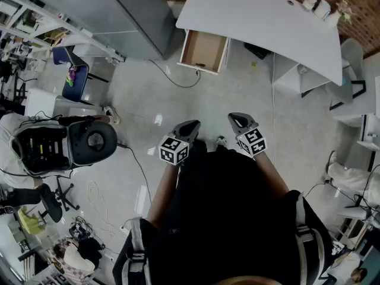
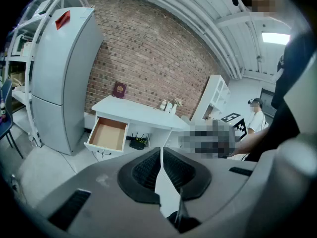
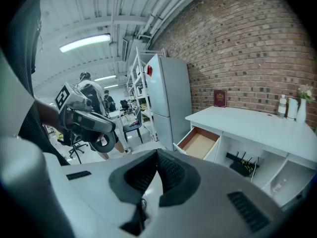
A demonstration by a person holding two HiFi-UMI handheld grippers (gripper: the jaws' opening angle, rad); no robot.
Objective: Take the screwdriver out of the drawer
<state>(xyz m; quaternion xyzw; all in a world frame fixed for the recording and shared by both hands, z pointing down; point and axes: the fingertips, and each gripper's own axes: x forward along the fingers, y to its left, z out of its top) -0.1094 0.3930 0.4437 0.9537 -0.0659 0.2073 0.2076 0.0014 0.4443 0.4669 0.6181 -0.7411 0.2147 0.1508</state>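
The open drawer (image 1: 203, 51) hangs out from under the white desk (image 1: 261, 16), far ahead of me across the floor. Its wooden bottom looks bare (image 2: 106, 134) (image 3: 199, 144), apart from a small dark speck by the front wall in the head view. I cannot make out a screwdriver. My left gripper (image 1: 191, 125) (image 2: 161, 152) and right gripper (image 1: 237, 119) (image 3: 157, 155) are held side by side at waist height, both shut with nothing in them. Each gripper also shows in the other one's view.
A tall grey fridge (image 1: 130, 10) (image 2: 59, 73) stands left of the desk. Small bottles (image 1: 314, 5) sit on the desk's right end, and a router (image 2: 137, 143) sits in the cubby beside the drawer. A black office chair (image 1: 65, 144), a blue chair (image 1: 74, 76) and floor cables are on my left.
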